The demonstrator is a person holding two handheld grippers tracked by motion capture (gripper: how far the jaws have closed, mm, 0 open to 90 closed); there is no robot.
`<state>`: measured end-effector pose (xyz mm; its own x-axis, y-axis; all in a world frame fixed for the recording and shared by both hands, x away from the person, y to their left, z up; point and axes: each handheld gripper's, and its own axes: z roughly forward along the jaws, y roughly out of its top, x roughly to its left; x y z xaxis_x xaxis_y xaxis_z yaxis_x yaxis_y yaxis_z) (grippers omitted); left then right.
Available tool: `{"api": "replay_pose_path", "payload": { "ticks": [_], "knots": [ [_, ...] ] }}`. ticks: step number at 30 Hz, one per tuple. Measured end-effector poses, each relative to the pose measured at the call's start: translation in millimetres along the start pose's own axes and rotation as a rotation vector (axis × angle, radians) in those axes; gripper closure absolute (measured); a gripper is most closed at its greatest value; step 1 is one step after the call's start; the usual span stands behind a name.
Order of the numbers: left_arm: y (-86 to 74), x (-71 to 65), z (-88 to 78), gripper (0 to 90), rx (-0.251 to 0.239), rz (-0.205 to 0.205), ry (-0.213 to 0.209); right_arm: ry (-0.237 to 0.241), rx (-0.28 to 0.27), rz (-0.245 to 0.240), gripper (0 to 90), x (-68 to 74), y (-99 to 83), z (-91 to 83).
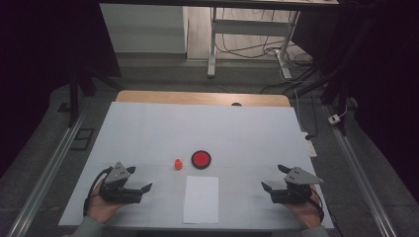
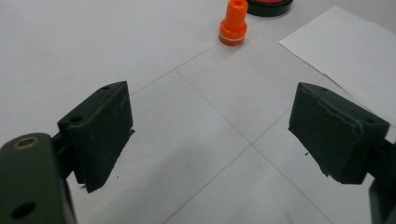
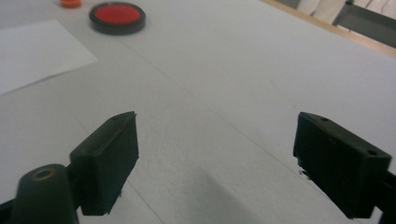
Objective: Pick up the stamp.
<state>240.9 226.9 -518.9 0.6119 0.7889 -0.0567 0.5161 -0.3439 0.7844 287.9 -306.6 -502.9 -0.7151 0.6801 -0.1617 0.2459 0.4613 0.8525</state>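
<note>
High view: small orange plastic stamp (image 1: 178,164) upright mid-table, just beside round black-rimmed red ink pad (image 1: 201,159), beyond white paper sheet (image 1: 201,199). Probably light, rigid and tippy; best pinched across its narrower upper stem. Left gripper (image 1: 140,179) and right gripper (image 1: 272,178) low at near edge, angled inward, jaws wide apart, nothing held.

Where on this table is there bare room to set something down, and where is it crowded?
The far half of the white table cover, beyond the ink pad, is bare. So are the strips between the paper sheet and the left gripper or right gripper. It is crowded at centre: orange stamp, pad and sheet sit close together.
</note>
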Motion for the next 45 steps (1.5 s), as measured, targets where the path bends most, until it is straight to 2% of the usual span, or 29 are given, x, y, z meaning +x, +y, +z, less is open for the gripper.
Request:
{"api": "replay_pose_path", "payload": {
  "ticks": [3,12,20,29,45],
  "knots": [
    [-0.1,-0.5,0.2,14.2,0.002,0.000,-0.005,0.004,-0.029,0.018,16.2,-1.0,1.1,-2.0],
    [0.0,-1.5,-0.8,15.0,0.000,-0.002,-0.006,0.030,-0.037,0.037,20.7,-2.9,-0.1,-3.1],
    [-0.1,-1.0,-1.6,15.5,-0.002,-0.001,-0.003,0.034,-0.028,0.020,23.8,-1.6,2.2,-2.7],
    [1.8,-1.3,-1.5,15.7,-0.005,0.000,-0.005,0.033,-0.021,0.028,24.8,-2.0,1.6,-1.0],
    [16.3,-3.7,-0.1,16.8,-0.024,0.013,-0.023,0.033,-0.027,0.017,26.1,1.2,4.5,0.1]
  ]
}}
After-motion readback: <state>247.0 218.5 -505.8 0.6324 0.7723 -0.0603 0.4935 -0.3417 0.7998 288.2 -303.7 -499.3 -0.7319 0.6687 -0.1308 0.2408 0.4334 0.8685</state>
